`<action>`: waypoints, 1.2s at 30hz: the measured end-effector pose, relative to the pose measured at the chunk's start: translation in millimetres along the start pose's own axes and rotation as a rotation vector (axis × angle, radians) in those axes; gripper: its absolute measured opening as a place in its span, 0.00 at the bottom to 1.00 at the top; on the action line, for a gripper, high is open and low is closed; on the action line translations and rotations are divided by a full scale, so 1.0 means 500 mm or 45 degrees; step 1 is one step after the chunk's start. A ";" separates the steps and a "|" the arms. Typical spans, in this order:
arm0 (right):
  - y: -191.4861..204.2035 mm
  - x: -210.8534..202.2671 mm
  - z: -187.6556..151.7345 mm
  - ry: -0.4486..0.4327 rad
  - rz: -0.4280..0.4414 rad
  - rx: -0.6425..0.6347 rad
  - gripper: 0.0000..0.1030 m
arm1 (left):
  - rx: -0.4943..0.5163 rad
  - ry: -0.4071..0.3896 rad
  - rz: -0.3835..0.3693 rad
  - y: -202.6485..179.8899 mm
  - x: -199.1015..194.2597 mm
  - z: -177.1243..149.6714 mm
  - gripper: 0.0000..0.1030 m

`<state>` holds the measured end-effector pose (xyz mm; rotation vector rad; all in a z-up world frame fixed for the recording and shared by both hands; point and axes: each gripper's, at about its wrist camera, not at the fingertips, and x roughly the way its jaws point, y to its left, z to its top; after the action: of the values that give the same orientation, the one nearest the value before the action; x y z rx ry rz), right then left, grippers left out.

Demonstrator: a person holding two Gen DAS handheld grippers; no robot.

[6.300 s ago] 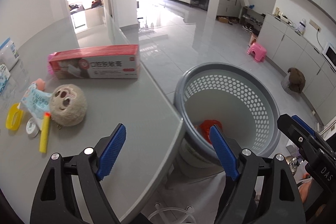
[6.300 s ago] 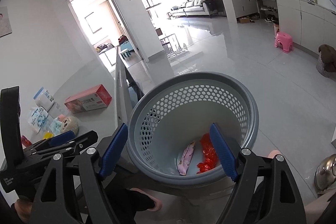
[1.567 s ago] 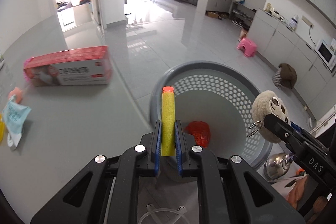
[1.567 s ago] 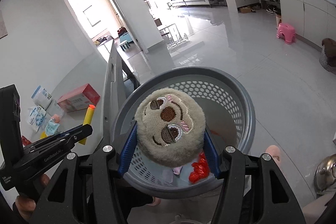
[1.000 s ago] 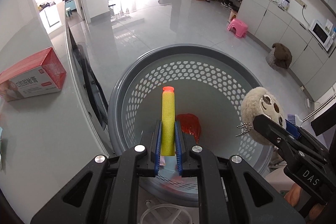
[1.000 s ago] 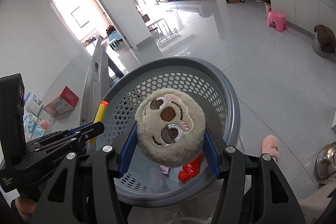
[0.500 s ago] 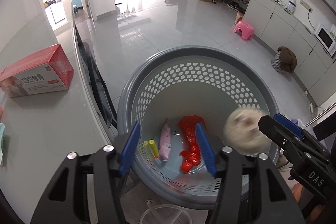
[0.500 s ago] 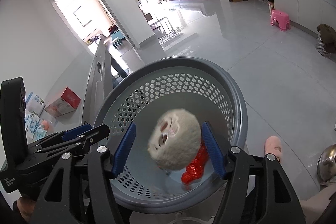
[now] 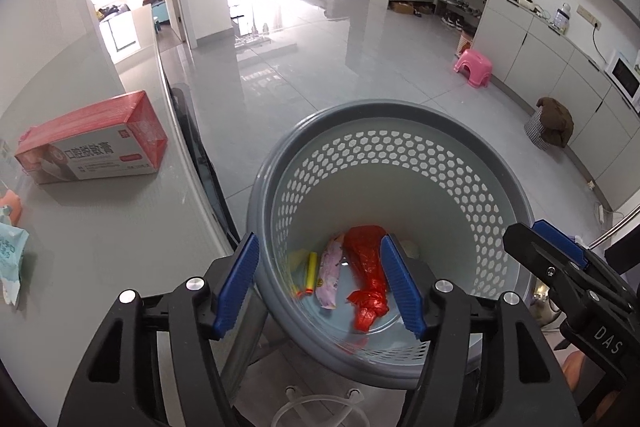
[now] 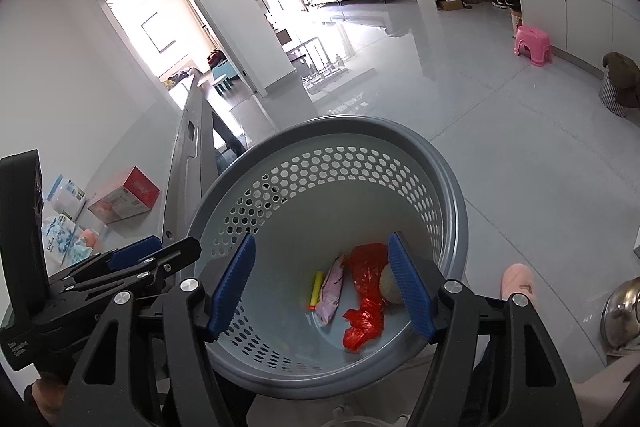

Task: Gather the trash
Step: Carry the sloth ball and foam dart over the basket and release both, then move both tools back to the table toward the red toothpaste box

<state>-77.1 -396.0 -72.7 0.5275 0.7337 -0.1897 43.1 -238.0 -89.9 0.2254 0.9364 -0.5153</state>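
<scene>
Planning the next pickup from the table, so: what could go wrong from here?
1. The left gripper, jaws opening and empty, hangs low over the basket rim; swinging back to the table could clip it.
2. The box looks wide for the jaws and may slip.
3. The two grippers sit close together, the right gripper could bump the left.

The round grey perforated plastic basket (image 9: 472, 187) stands open-topped just beside the grey desk (image 9: 120, 227) edge, its mouth unobstructed from above. Both tools hang over it with nothing between their blue pads. On the desk, the red rectangular cardboard box (image 9: 92, 143) blocks the far side; near surface is bare
</scene>
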 end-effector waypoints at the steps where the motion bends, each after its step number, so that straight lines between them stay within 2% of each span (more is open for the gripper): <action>1: 0.002 -0.002 0.000 -0.002 0.000 -0.004 0.65 | -0.002 -0.007 0.005 0.000 -0.004 0.000 0.63; 9: 0.025 -0.023 -0.009 -0.022 0.006 -0.032 0.68 | -0.029 -0.070 0.050 0.021 -0.042 -0.006 0.71; 13: 0.042 -0.031 -0.013 -0.023 0.011 -0.053 0.69 | -0.050 -0.090 0.072 0.043 -0.060 -0.013 0.72; 23: 0.104 -0.034 -0.012 -0.029 0.033 -0.131 0.72 | -0.162 -0.131 0.115 0.131 -0.094 -0.026 0.76; 30: 0.165 0.008 -0.004 0.010 0.116 -0.199 0.72 | -0.233 -0.141 0.190 0.205 -0.112 -0.044 0.76; 36: 0.251 0.044 0.018 0.018 0.207 -0.319 0.72 | -0.346 -0.155 0.283 0.284 -0.134 -0.064 0.77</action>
<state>-12.6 -293.4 -33.0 0.3471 0.7128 0.0574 61.1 -81.6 -58.8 0.0504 0.8404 -0.1912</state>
